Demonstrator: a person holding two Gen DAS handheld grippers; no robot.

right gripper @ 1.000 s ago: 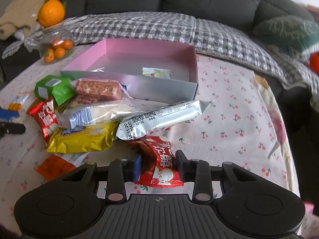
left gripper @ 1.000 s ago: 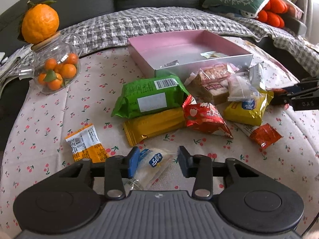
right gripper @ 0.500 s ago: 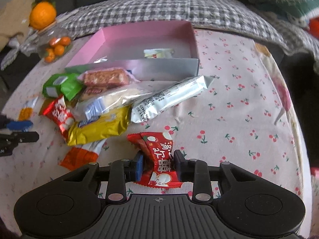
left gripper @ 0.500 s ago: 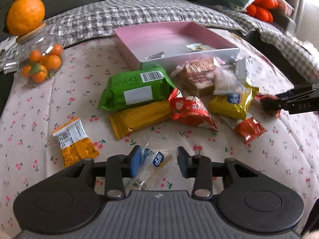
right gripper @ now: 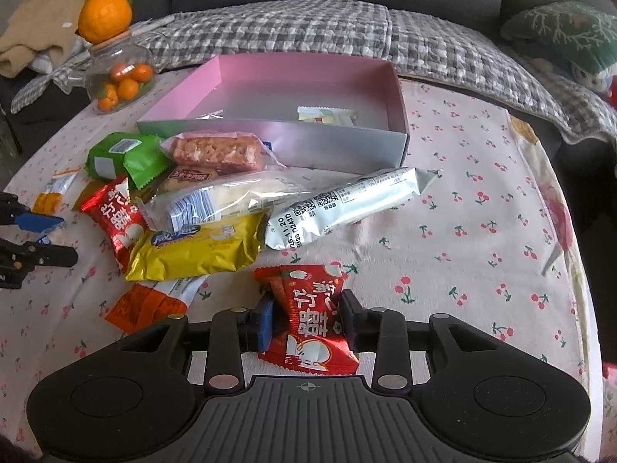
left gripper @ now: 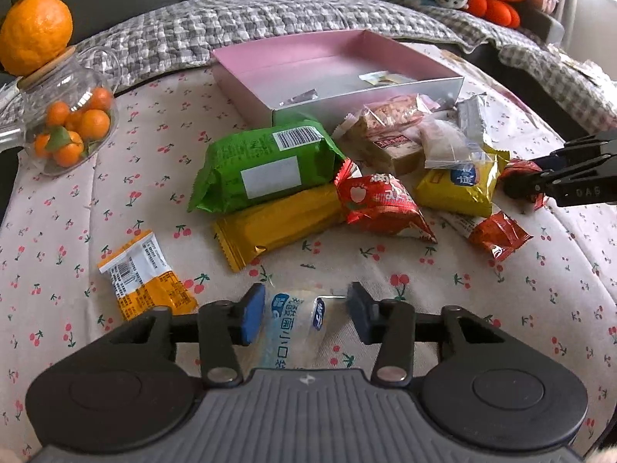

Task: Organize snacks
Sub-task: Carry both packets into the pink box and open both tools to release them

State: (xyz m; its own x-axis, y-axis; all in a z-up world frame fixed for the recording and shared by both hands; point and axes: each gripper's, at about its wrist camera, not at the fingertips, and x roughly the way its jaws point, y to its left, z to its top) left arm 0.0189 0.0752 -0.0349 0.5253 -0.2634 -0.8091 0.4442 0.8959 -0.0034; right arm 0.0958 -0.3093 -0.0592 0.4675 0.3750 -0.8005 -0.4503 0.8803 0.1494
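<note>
The right gripper (right gripper: 307, 318) is pinching a red snack (right gripper: 308, 318) while the left gripper (left gripper: 305, 313), spread around a clear packet (left gripper: 295, 324), should be squeezing gently before lifting toward the pink box (left gripper: 331, 65).

You see a matt cotton-like tablecloth (left gripper: 482, 289) under glossy crinkled foil packets: the green pack (left gripper: 266, 166) and red packet (right gripper: 312, 320) shine. The jar (left gripper: 65, 115) is clear glass (pale wooden lid), the pink box (right gripper: 308, 85) smooth card, and 1 quilted cloth blanket (right gripper: 289, 31) looks rough.
</note>
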